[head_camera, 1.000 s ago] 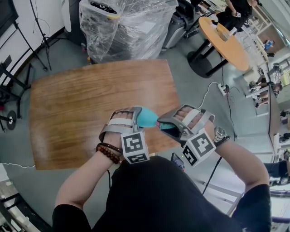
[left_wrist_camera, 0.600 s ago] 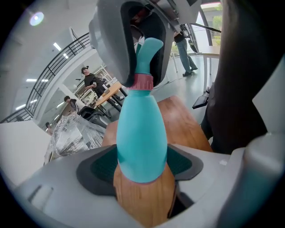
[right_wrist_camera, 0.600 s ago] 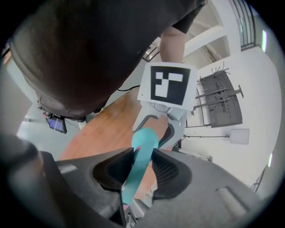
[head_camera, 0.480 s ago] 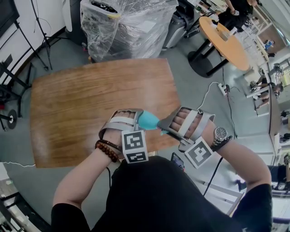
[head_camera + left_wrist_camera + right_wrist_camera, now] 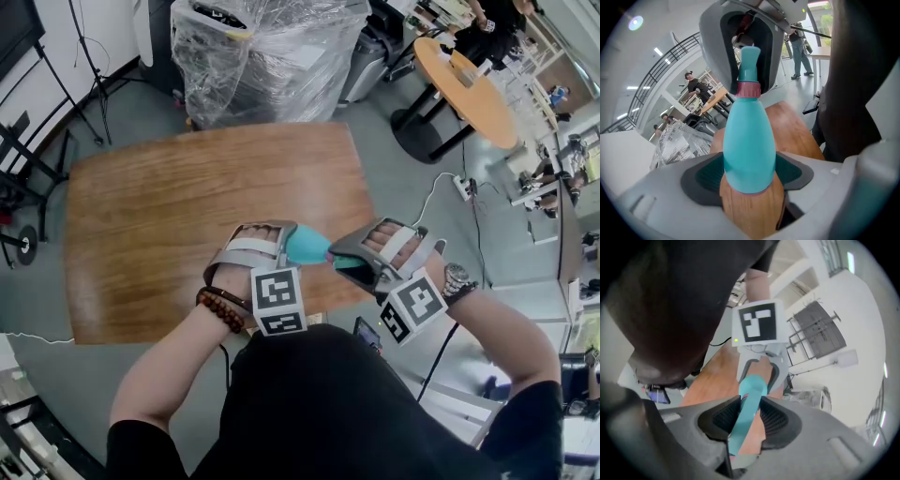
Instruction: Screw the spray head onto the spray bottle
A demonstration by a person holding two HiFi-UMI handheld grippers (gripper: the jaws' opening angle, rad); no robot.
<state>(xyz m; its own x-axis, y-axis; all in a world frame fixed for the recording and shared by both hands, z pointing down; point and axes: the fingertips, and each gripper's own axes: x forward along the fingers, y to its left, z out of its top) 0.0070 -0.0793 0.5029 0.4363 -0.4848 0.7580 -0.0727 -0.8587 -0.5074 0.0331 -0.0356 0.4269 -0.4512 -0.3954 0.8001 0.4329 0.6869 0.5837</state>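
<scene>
A teal spray bottle (image 5: 305,246) is held level above the near edge of the wooden table (image 5: 178,206), between both grippers. My left gripper (image 5: 287,244) is shut on the bottle's wide body (image 5: 749,150). A pink collar (image 5: 748,89) joins the body to the teal spray head (image 5: 750,58), which reaches into the opposite gripper. My right gripper (image 5: 343,259) is shut on the spray head (image 5: 746,411), whose stem lies between the dark ribbed pads (image 5: 774,418). In the right gripper view the left gripper (image 5: 759,363) faces me with the bottle end (image 5: 753,383) in it.
A large plastic-wrapped load (image 5: 272,47) stands beyond the table's far edge. A round orange table (image 5: 469,89) is at the far right, with a power strip (image 5: 464,186) and cable on the floor. Black stands (image 5: 19,178) are at the left. A dark phone-like device (image 5: 367,333) lies below my hands.
The right gripper rolled about the bottle's axis half a second ago and has turned back to about its first pose. The left gripper and bottle have stayed nearly still.
</scene>
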